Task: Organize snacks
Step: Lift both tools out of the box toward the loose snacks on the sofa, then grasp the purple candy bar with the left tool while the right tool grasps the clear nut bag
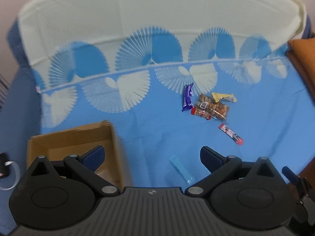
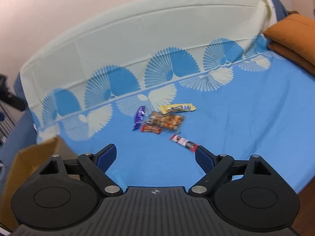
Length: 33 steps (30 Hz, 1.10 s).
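Observation:
A brown cardboard box [image 1: 72, 137] stands open at the lower left, partly under my left finger. My left gripper [image 1: 152, 151] is open above the blue cloth. A light blue packet [image 1: 182, 168] lies on the cloth between its fingers, untouched. Further off lie a purple bar [image 1: 187, 98], a clear bag of snacks [image 1: 213, 107], a yellow packet [image 1: 224, 97], an orange-red bar [image 1: 200, 114] and a red-and-white stick [image 1: 231, 133]. My right gripper [image 2: 155, 149] is open and holds nothing. The red-and-white stick [image 2: 184, 141] lies just beyond its right fingertip, behind it the clear bag [image 2: 165, 121].
A blue cloth [image 2: 246, 118] with white fan patterns covers the surface, and a cream strip [image 2: 137, 39] runs along its far side by the wall. Orange cushions [image 2: 291, 37] lie at the far right. The box [image 2: 35, 157] fills the lower left of the right wrist view.

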Available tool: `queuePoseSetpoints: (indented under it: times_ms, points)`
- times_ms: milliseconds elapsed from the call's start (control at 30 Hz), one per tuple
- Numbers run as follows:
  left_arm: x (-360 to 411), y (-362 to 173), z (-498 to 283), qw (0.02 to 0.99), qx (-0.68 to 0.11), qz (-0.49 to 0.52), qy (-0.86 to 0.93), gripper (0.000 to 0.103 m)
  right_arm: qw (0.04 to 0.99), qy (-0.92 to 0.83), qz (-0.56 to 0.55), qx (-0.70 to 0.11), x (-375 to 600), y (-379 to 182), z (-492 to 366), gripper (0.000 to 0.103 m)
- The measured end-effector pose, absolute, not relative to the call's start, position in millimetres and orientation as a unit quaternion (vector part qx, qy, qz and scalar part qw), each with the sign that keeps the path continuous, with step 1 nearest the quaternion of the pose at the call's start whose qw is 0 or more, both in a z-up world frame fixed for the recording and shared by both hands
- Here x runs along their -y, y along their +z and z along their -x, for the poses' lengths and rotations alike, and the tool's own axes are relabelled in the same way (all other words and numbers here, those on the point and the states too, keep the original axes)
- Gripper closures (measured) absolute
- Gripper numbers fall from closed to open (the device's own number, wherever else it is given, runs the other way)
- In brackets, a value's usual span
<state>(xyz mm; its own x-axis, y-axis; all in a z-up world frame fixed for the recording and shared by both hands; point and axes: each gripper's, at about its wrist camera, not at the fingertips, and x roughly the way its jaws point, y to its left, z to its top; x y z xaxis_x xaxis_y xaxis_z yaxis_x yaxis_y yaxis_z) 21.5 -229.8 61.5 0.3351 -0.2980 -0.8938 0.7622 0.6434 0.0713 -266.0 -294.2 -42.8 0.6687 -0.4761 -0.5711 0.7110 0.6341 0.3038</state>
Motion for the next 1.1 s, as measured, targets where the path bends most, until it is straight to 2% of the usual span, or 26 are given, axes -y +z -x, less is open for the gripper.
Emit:
queuePoseSetpoints:
  times_ms: [133, 433, 600, 667, 700, 767, 867, 1100]
  points:
    - [298.7, 2.3, -56.7, 0.760, -0.489, -0.277, -0.328, 0.000, 0.883, -0.308, -0.222, -0.276, 342.6, -72.3, 226.7, 0.013]
    - [432.3, -114.7, -116.5, 0.735, -0.479, -0.362, -0.316, 0.000, 0.877, -0.224, -0.150, -0.397, 446.2, -147.8, 113.3, 0.012]
    - [479.5, -165.7, -136.1, 0.721, -0.483, -0.365, -0.337, 0.000, 0.880, -0.195, -0.125, -0.416, 485.8, -174.7, 66.0, 0.012]
    - [492.8, -184.5, -147.3, 0.707, -0.506, -0.348, -0.351, 0.000, 0.876, -0.173, -0.120, -0.433, 498.3, -191.8, 47.1, 0.011]
    - [497.1, -194.2, -152.1, 0.703, -0.512, -0.345, -0.353, 0.000, 0.872, -0.166, -0.109, -0.447, 502.9, -199.7, 37.8, 0.004]
    - [503.2, -220.8, -158.7, 0.696, -0.513, -0.371, -0.340, 0.000, 0.870, -0.177, -0.060, -0.457, 507.9, -217.0, 24.2, 0.000]
    - [487.7, -223.7, -174.7, 0.703, -0.533, -0.304, -0.360, 0.000, 0.892, -0.171, -0.056, -0.415, 513.6, -224.6, 28.6, 0.000]
    - [486.7, -222.9, -173.8, 0.707, -0.535, -0.306, -0.345, 0.000, 0.897, -0.182, -0.002, -0.403, 502.8, -220.2, 27.4, 0.000]
